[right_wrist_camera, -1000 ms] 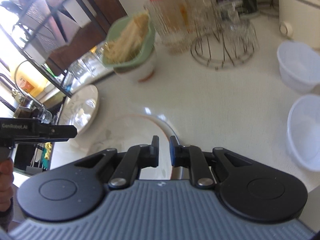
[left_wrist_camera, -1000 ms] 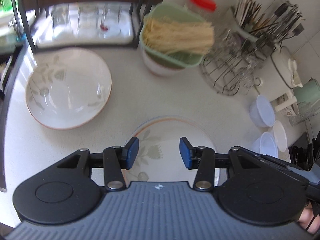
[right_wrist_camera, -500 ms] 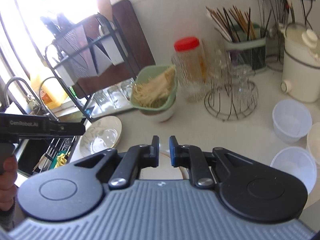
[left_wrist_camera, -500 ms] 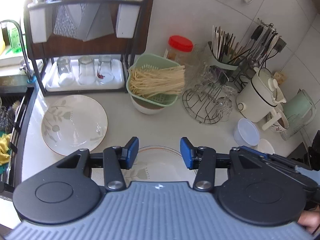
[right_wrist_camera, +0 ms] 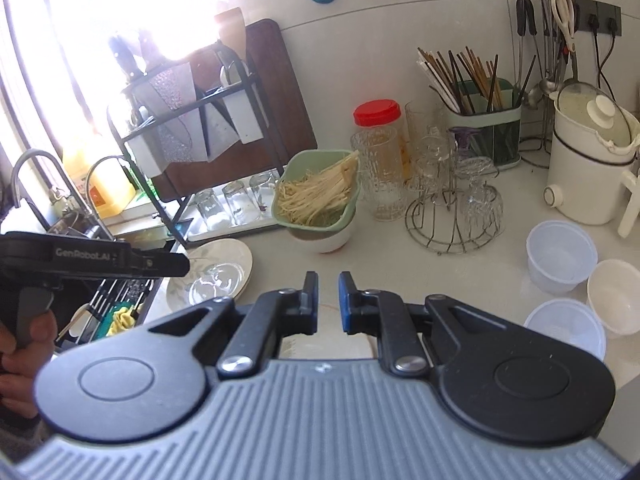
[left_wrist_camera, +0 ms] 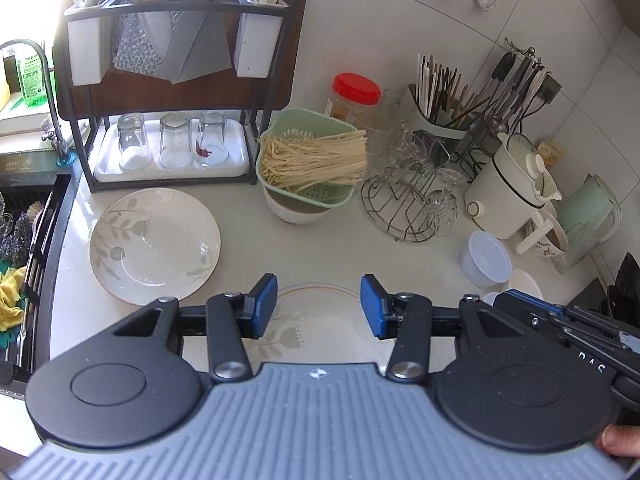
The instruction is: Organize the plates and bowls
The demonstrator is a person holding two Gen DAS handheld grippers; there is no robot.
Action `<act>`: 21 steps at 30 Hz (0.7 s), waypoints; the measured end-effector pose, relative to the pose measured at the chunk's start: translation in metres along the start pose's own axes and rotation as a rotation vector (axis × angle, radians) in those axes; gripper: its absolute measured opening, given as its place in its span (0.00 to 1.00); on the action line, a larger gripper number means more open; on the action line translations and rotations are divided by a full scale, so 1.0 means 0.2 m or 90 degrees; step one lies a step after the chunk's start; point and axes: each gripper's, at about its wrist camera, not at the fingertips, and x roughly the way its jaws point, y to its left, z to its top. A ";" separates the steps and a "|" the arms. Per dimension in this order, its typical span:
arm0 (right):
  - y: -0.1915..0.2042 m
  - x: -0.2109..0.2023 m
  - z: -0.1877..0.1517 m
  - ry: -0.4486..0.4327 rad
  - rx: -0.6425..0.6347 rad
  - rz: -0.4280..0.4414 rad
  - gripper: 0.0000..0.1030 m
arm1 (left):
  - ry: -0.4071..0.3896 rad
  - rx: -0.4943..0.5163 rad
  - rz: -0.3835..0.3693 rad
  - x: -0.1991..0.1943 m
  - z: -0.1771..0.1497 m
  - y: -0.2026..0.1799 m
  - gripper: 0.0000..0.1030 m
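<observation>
My left gripper (left_wrist_camera: 319, 306) hangs open above a flat flower-patterned plate (left_wrist_camera: 320, 316) on the pale counter, with nothing between its blue pads. A deeper plate with a leaf pattern (left_wrist_camera: 154, 246) lies to the left near the sink; it also shows in the right wrist view (right_wrist_camera: 216, 276). My right gripper (right_wrist_camera: 328, 304) is shut and empty, with only a sliver of the flat plate (right_wrist_camera: 328, 346) visible under it. A white bowl (left_wrist_camera: 296, 212) carries a green colander of noodles (left_wrist_camera: 312, 160). Clear plastic bowls (right_wrist_camera: 560, 256) and a white one (right_wrist_camera: 616, 296) stand at the right.
A black dish rack with a tray of upturned glasses (left_wrist_camera: 172, 148) stands at the back left, beside the sink (left_wrist_camera: 24, 240). A wire glass stand (left_wrist_camera: 408, 204), a red-lidded jar (left_wrist_camera: 356, 96), a chopstick holder (left_wrist_camera: 440, 116) and a white pot (left_wrist_camera: 508, 196) crowd the back right.
Both grippers have risen and pulled back from the counter, so the plates look smaller and more of the wall and rack shows. Neither gripper's jaws have changed.
</observation>
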 end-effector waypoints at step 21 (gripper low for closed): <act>0.40 0.20 0.00 0.038 0.024 -0.015 0.14 | 0.016 0.021 0.031 -0.14 0.13 0.47 0.84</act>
